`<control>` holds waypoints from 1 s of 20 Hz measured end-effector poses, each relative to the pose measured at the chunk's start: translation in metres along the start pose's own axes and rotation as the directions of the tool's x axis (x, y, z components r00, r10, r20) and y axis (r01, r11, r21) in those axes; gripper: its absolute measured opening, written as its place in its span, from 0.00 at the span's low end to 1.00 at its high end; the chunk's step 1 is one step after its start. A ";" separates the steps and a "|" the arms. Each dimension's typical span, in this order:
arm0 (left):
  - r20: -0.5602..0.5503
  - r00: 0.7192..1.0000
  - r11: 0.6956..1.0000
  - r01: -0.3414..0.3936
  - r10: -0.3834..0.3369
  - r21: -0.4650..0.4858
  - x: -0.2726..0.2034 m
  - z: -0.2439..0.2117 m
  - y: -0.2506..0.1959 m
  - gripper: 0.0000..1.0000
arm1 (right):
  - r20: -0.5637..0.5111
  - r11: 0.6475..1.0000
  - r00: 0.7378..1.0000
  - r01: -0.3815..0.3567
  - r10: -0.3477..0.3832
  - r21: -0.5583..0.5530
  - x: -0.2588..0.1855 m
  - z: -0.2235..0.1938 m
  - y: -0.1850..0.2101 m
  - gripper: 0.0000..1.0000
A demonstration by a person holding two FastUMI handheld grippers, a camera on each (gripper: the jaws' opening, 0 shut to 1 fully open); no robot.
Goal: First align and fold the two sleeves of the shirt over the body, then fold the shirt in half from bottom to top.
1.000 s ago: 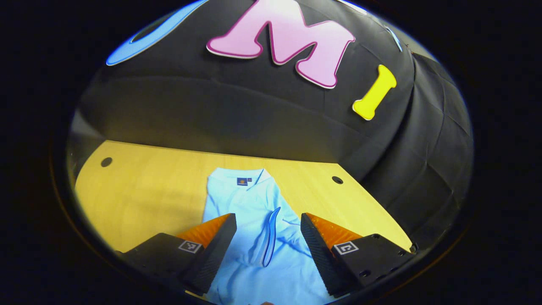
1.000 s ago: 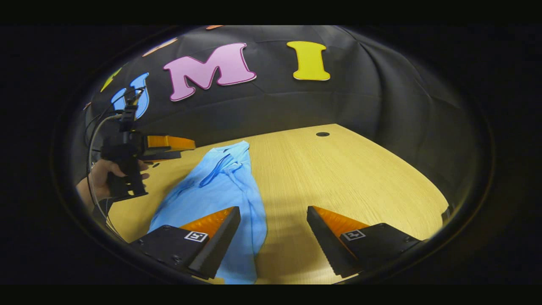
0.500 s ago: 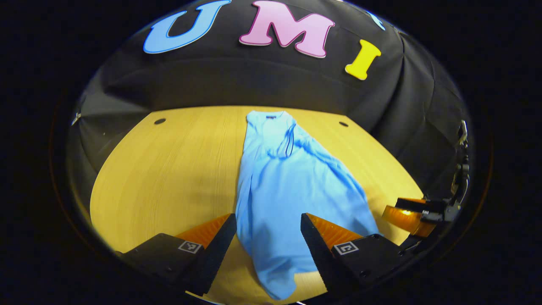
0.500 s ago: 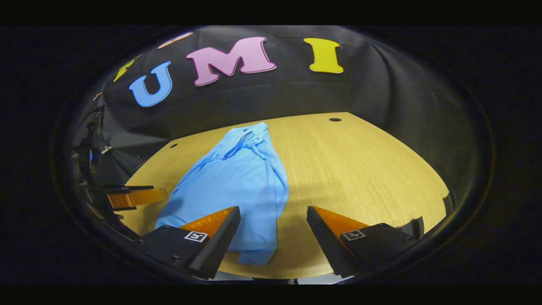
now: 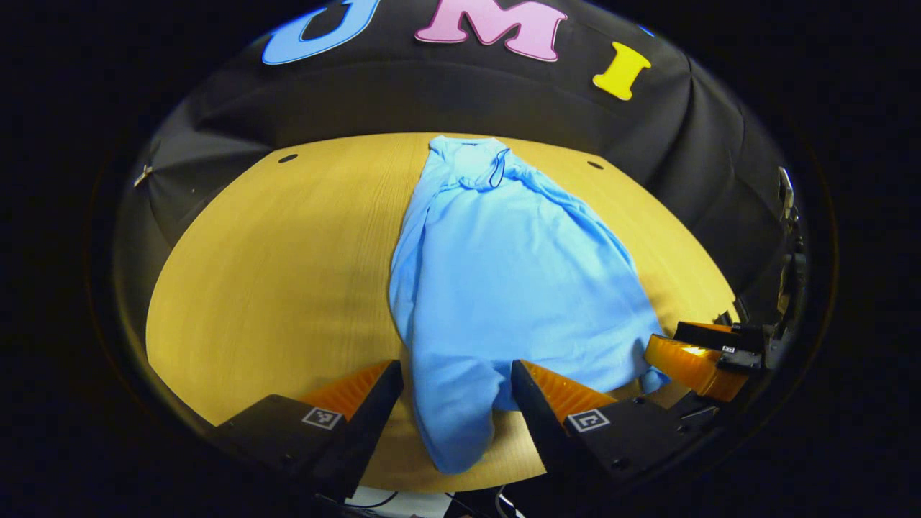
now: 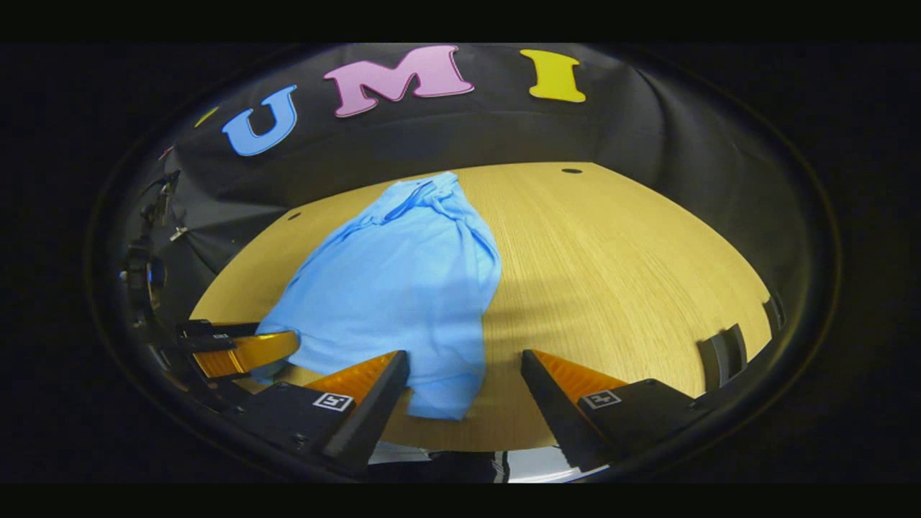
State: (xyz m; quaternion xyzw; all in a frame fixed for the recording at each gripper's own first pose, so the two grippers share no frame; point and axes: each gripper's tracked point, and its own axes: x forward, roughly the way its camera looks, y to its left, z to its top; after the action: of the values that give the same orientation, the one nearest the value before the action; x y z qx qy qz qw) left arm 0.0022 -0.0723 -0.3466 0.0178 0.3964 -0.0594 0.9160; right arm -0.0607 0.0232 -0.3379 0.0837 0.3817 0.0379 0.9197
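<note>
A light blue shirt (image 5: 504,280) lies lengthwise on the wooden table (image 5: 273,273), collar at the far end and both sleeves gathered over the body. Its near hem corner (image 5: 453,432) reaches between the fingers of my left gripper (image 5: 455,403), which hangs open above it, apart from the cloth. In the right gripper view the shirt (image 6: 403,280) spreads to the left, its near corner lying by the open right gripper (image 6: 464,392). The right gripper (image 5: 694,356) hovers by the hem's right corner, and the left gripper (image 6: 237,349) by its left corner.
The table (image 6: 611,273) has bare wood on both sides of the shirt. Small round holes (image 5: 288,157) (image 6: 572,171) sit near its far corners. The near edge (image 5: 446,485) lies just below the fingers, with cables beneath. Black cloth walls stand close behind.
Both grippers have drawn back from over the shirt toward the table's near edge, staying open. The whole shirt now shows, with its hem near the fingers.
</note>
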 end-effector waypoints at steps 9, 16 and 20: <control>0.008 1.000 0.999 0.029 -0.030 0.024 0.010 0.005 -0.013 0.48 | -0.061 0.999 0.998 -0.035 0.033 -0.037 0.012 -0.003 0.016 0.39; -0.022 0.995 0.995 0.095 -0.096 -0.043 0.012 0.011 -0.018 0.07 | -0.128 0.993 0.985 -0.118 0.114 -0.026 0.013 0.001 0.026 0.06; -0.052 0.991 0.989 0.115 -0.120 -0.092 0.004 0.021 -0.018 0.06 | -0.084 0.991 0.988 -0.131 0.129 -0.017 0.010 0.029 0.025 0.01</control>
State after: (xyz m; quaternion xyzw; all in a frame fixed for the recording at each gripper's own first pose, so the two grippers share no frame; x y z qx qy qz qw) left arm 0.0181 -0.0918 -0.3343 -0.0445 0.4250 -0.0950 0.8991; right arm -0.0330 0.0459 -0.3203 0.0964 0.4128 0.1058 0.8995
